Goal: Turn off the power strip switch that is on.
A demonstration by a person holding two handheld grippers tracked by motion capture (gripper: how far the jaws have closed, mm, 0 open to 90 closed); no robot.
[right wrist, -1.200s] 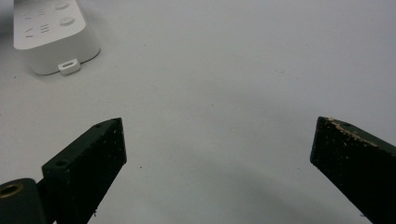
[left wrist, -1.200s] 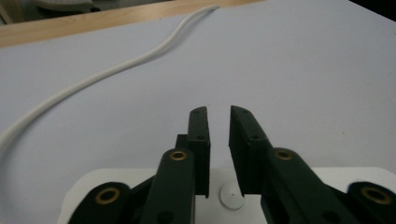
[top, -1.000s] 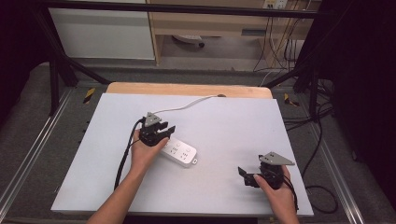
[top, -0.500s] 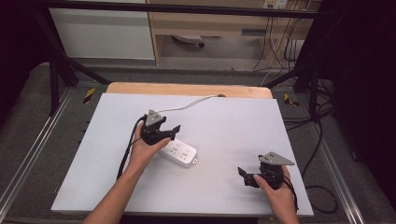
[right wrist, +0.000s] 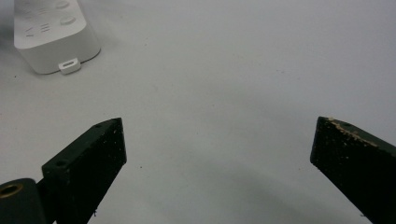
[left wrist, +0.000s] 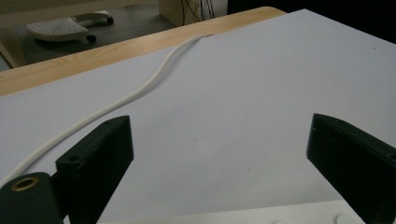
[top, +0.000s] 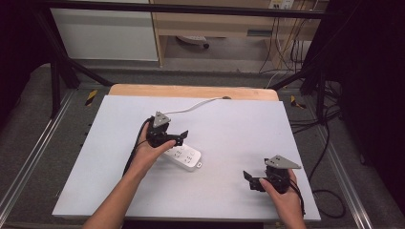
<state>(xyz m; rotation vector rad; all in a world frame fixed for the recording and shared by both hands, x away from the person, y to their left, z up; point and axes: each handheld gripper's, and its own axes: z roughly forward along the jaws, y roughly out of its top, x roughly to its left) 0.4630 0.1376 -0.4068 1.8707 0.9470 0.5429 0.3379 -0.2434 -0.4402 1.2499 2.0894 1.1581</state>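
A white power strip lies flat near the middle of the white table top. Its white cable runs to the table's far edge; the cable curves across the left gripper view. My left gripper hovers open just above the strip's near-left end, nothing between its jaws; the strip's edge shows at the bottom of its view. My right gripper stands open low at the front right, apart from the strip, which shows at the upper left of its view.
A wooden strip borders the table's far edge. Beyond it are a shelf unit, a white cabinet and hanging cables. Black frame bars flank the table.
The left gripper has shifted slightly toward the power strip. The right gripper has stayed where it was.
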